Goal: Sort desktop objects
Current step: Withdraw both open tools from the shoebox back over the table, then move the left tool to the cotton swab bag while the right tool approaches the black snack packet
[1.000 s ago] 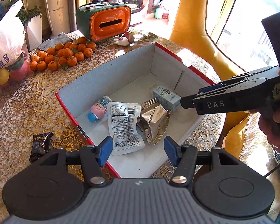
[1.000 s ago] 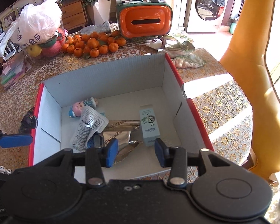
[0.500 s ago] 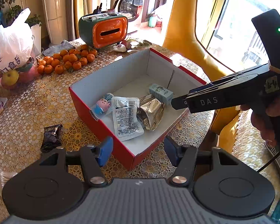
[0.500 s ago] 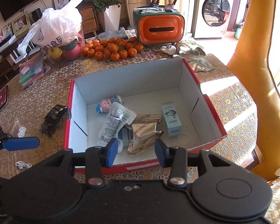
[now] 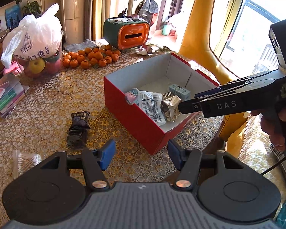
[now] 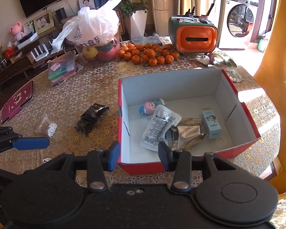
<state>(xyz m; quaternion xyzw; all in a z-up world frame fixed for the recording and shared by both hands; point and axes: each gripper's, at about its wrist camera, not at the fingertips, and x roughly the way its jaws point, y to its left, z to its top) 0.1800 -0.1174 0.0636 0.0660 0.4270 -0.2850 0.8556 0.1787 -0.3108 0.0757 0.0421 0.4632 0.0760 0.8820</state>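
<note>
A red cardboard box (image 5: pixel 135 114) (image 6: pixel 244 106) sits on the table and holds a pink-faced doll (image 6: pixel 149 107), a white pouch (image 6: pixel 160 126), a silver foil pack (image 6: pixel 186 135), a fork and a small teal carton (image 6: pixel 211 124). A black snack packet (image 5: pixel 79 121) (image 6: pixel 91 118) and a bag of cotton swabs (image 5: pixel 25 161) (image 6: pixel 46 126) lie on the table left of the box. My left gripper (image 5: pixel 141 157) is open and empty, raised near the table's front. My right gripper (image 6: pixel 138 152) is open and empty above the box's near wall.
At the back stand an orange tissue box (image 6: pixel 194 36), a pile of tangerines (image 6: pixel 148 53), a white plastic bag over a fruit bowl (image 6: pixel 91 30) and stacked stationery boxes (image 6: pixel 62 70). A maroon booklet (image 6: pixel 17 102) lies far left. A yellow chair (image 5: pixel 198 28) stands at right.
Both grippers have pulled back and up from over the box, still open and empty. More of the table, the black packet and the cotton swabs have come into view.
</note>
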